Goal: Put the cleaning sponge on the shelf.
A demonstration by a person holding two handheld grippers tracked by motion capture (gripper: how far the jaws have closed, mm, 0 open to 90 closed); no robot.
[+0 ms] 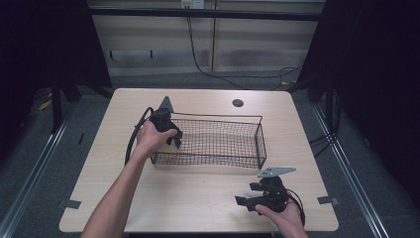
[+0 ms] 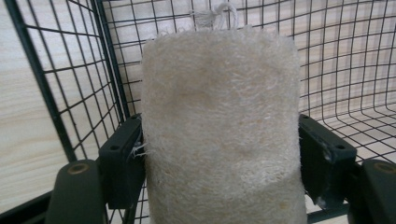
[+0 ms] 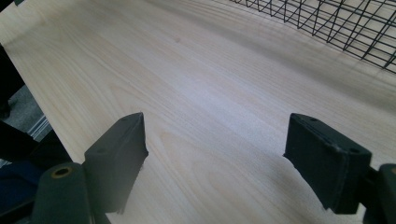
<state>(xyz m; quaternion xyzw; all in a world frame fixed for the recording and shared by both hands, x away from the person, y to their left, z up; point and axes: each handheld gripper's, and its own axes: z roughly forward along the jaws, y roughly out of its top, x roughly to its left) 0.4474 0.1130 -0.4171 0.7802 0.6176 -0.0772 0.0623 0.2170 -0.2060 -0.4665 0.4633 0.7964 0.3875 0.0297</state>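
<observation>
A pale, fibrous loofah sponge (image 2: 219, 126) with a white string loop at its top stands between the jaws of my left gripper (image 2: 219, 163), whose pads press on both its sides. That left gripper (image 1: 173, 140) reaches down into the left end of a black wire basket (image 1: 225, 119) in the middle of the table. The basket's mesh walls surround the sponge in the left gripper view. My right gripper (image 1: 246, 198) rests low near the table's front right edge, open, with bare wood between its fingers (image 3: 119, 154).
The light wooden table (image 1: 198, 193) has a dark round hole (image 1: 237, 103) at its far side. A corner of the wire basket (image 3: 327, 23) lies beyond the right gripper. Black cables trail from both grippers and across the floor behind the table.
</observation>
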